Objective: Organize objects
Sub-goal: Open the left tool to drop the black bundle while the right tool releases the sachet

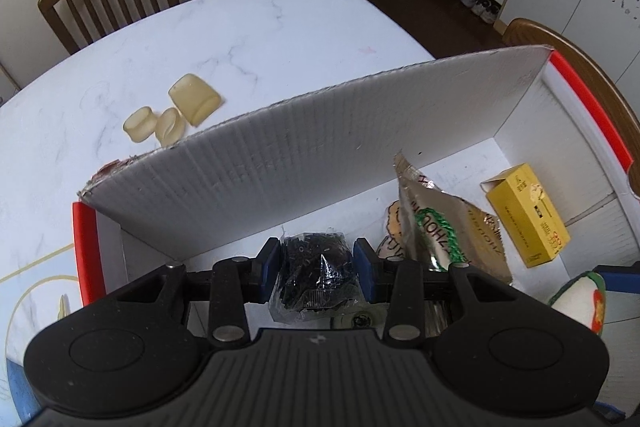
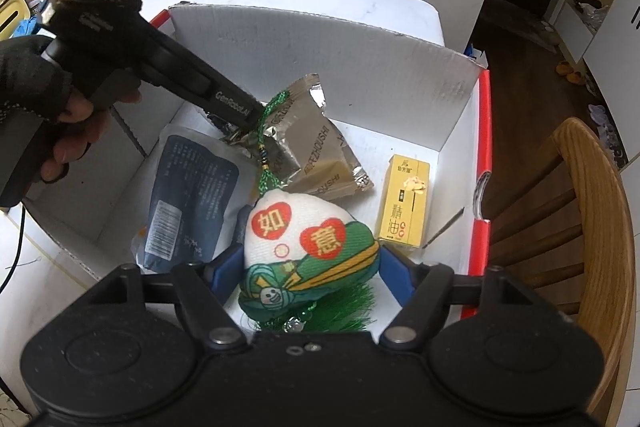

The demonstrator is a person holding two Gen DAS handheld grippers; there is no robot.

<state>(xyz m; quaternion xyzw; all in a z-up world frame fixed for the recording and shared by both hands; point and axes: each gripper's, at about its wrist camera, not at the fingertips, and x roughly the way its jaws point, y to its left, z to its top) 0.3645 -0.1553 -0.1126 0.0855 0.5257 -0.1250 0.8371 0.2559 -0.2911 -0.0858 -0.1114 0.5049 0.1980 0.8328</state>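
Black packet (image 1: 316, 275) btwn left gripper (image 1: 316, 263) pads.

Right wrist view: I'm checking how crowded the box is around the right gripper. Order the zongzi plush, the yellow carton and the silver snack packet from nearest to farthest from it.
1. Zongzi plush: between the fingers of the right gripper.
2. Yellow carton: on the box floor, to the right.
3. Silver snack packet: farther back, mid-box, beside the left gripper.
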